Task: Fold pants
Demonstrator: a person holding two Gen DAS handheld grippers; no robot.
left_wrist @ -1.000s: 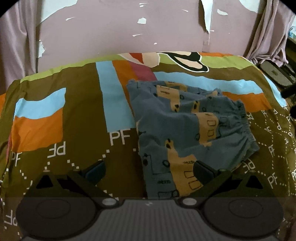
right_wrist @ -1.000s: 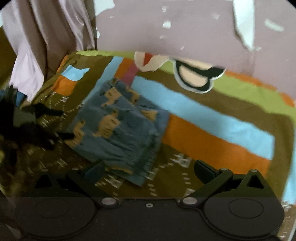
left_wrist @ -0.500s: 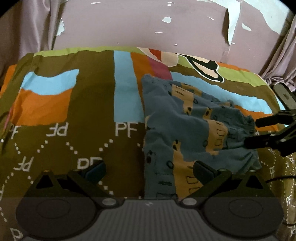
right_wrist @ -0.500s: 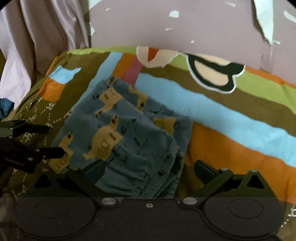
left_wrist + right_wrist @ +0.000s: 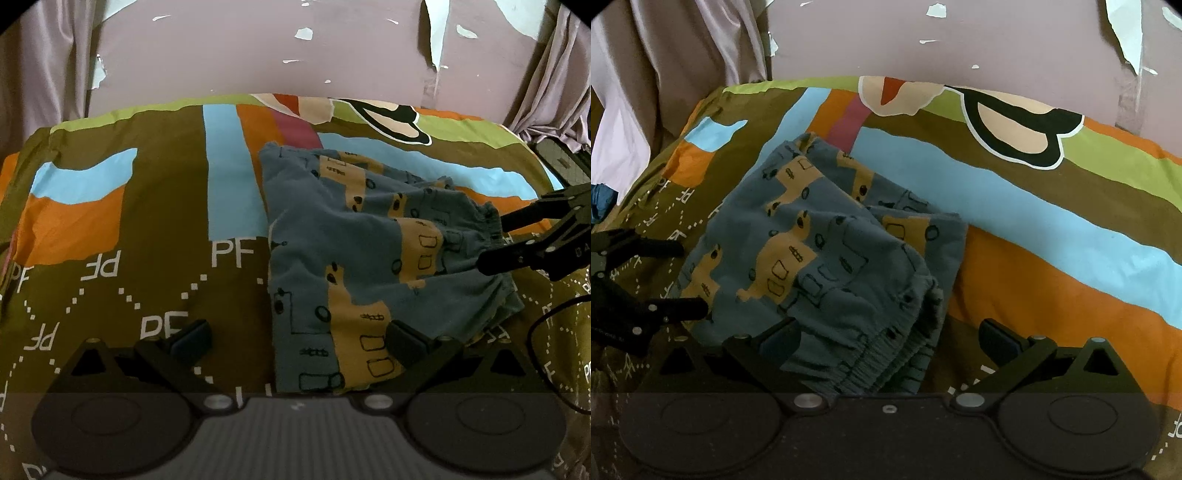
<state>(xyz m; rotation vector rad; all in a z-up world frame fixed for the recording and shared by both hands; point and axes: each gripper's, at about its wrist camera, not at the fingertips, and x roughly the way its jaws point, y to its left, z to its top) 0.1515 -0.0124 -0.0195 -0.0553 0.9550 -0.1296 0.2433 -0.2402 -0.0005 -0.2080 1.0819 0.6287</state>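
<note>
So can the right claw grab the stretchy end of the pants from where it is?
Probably yes. The right claw is open, and the gathered waistband of the pants lies right in front of it, with one finger already over the fabric. Nothing sits in between; the left claw is off at the other end.

Both cameras sit low and close over the bed [image 5: 166,206], facing its far edge and the peeling wall [image 5: 258,55]. The left view looks from the pants' [image 5: 351,258] hem side, the right from their waistband side. Both share the pants, and each seems to catch the other tool at its frame edge.
</note>
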